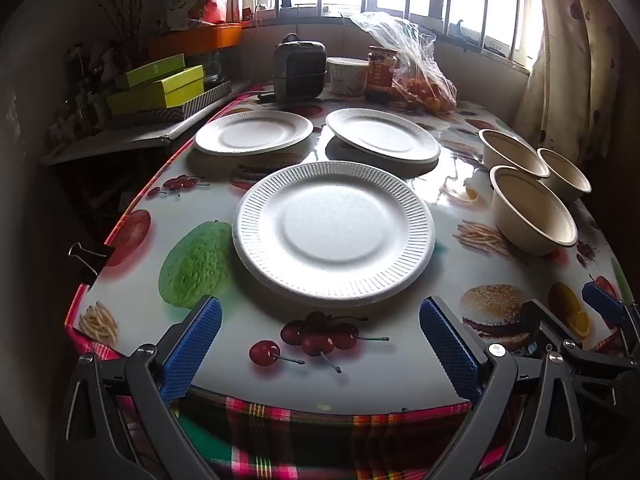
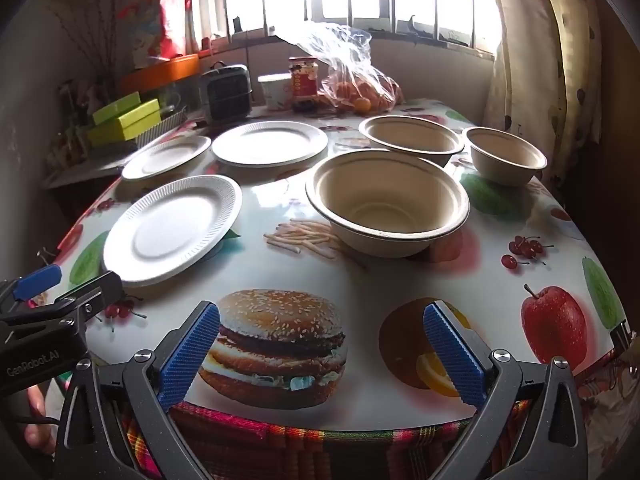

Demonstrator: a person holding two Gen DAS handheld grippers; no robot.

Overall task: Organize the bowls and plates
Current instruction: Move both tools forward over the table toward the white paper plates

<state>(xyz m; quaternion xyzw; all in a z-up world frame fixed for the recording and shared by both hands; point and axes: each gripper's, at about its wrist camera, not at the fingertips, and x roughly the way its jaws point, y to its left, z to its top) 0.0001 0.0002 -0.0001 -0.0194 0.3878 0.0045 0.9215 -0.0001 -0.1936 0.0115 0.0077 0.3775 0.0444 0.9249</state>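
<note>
Three white ribbed plates lie apart on the printed tablecloth: a near plate point(image 1: 334, 232) point(image 2: 172, 228), a far left plate point(image 1: 254, 132) point(image 2: 166, 156) and a far right plate point(image 1: 382, 136) point(image 2: 270, 144). Three beige bowls stand upright at the right: a near bowl point(image 1: 532, 210) point(image 2: 386, 200), a middle bowl point(image 1: 512, 152) point(image 2: 412, 138) and a far bowl point(image 1: 566, 172) point(image 2: 506, 154). My left gripper point(image 1: 320, 352) is open and empty at the table's front edge, before the near plate. My right gripper point(image 2: 322, 356) is open and empty over the burger print, before the near bowl.
At the back stand a dark small heater point(image 1: 298, 68), a white tub point(image 1: 346, 76), a jar point(image 1: 380, 72) and a plastic bag of oranges point(image 1: 424, 88). Green boxes point(image 1: 160, 84) sit on a side shelf at the left. A curtain point(image 1: 560, 60) hangs at the right.
</note>
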